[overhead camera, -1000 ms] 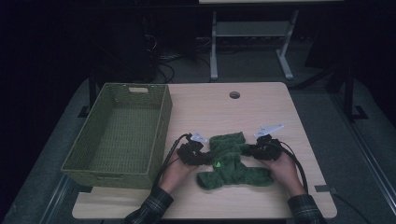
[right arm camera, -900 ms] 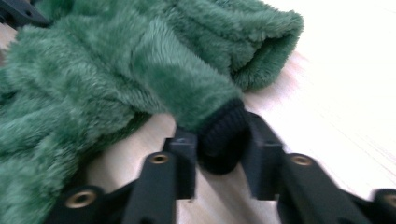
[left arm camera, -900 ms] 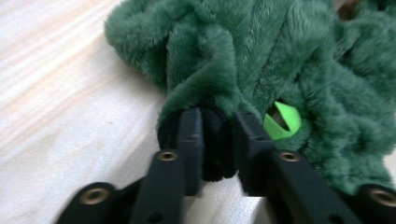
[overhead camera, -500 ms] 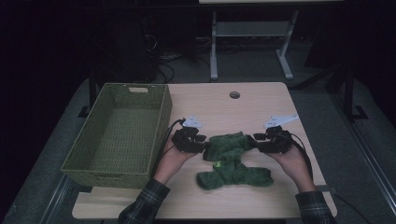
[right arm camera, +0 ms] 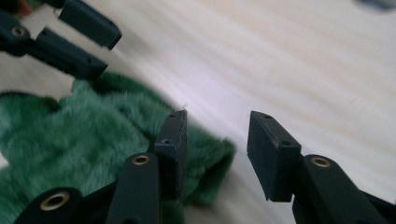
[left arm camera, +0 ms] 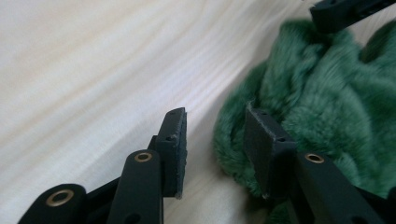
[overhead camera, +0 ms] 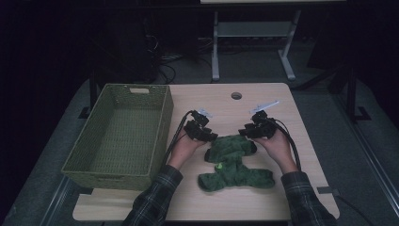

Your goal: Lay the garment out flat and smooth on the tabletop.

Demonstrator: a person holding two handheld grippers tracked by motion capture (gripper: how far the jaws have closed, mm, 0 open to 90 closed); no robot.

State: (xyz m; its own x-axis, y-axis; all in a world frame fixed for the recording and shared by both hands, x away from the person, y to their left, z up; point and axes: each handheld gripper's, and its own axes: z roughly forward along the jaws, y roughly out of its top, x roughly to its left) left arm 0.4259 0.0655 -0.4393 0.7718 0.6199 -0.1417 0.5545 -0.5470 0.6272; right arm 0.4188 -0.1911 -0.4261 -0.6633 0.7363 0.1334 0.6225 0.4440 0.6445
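A woven basket [overhead camera: 120, 136] stood at the table's left. Beside it, the left gripper [overhead camera: 205, 135] had just opened its jaws, nothing between them, at the green plush garment [overhead camera: 233, 162] (folded, lying mid-table). The right gripper [overhead camera: 248, 132] had likewise opened, empty, at the garment's other top corner. A fold looked finished; next probably called for regripping.

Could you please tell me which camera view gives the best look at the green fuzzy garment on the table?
The high view: the whole green garment lies spread on the table between both grippers. The left gripper view gives only a furry edge beside its open jaws; the right gripper view shows one end, blurred, under its open jaws.
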